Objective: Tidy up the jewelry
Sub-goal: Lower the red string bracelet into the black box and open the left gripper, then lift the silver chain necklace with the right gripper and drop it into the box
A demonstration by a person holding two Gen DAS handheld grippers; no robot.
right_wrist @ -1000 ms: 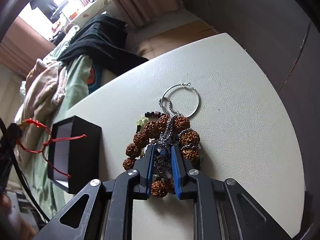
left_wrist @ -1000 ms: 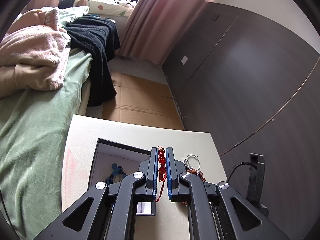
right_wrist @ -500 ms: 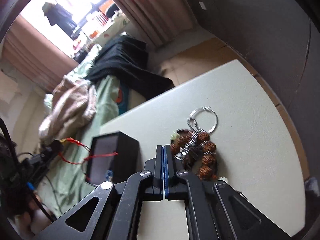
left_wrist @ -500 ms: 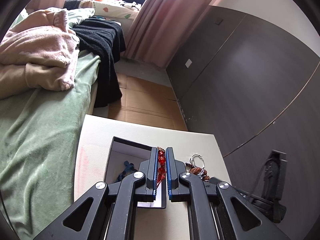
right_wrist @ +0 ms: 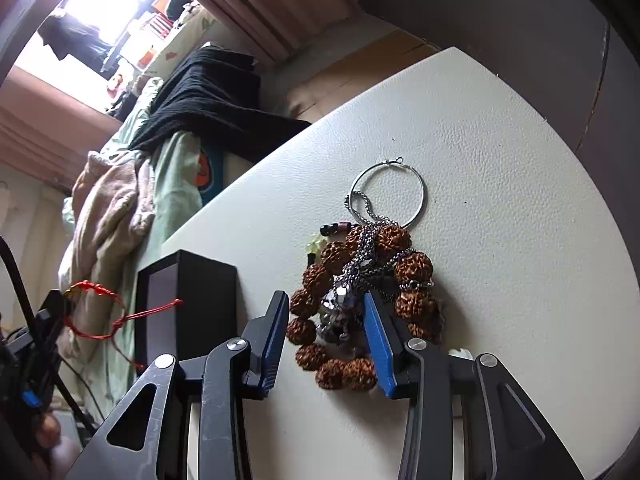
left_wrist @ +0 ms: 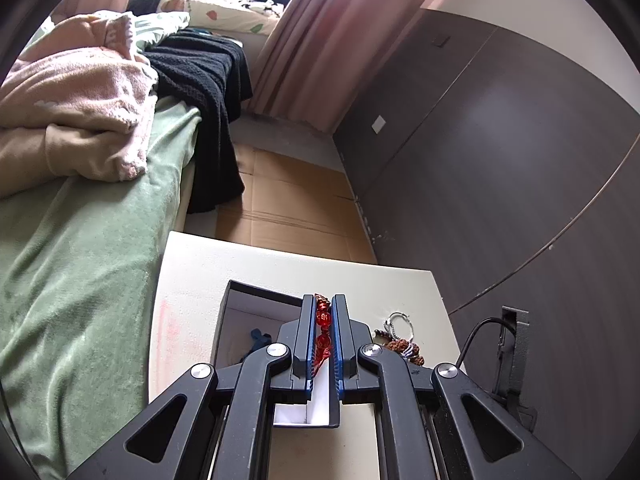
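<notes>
Over the open black box (left_wrist: 262, 312) on the pale surface (right_wrist: 500, 168), the left claw (left_wrist: 323, 322) hangs with its blue fingers (left_wrist: 307, 332) drawn close together and clamped on a red beaded bracelet (left_wrist: 322, 320); in the right wrist view the bracelet's cord (right_wrist: 100, 320) loops loose beside the box (right_wrist: 200, 300), so the drop looks close to lined up, the box lying just below and slightly left of the claw tip. Inside the box a small dark blue item (left_wrist: 256, 340) already rests on the white lining. To the right of the box, near but apart from it, sits the remaining pile: a ring of brown knobbly beads (right_wrist: 412, 268), a silver chain (right_wrist: 360, 260) tangled across it, and a thin silver hoop (right_wrist: 420, 188) at the far end. The pile's long axis runs straight away from the right claw (right_wrist: 326, 316), which is the nearer one. Its fingers stand wide apart, holding nothing, straddling the near end of the beads and chain, seemingly ready to close on them.
</notes>
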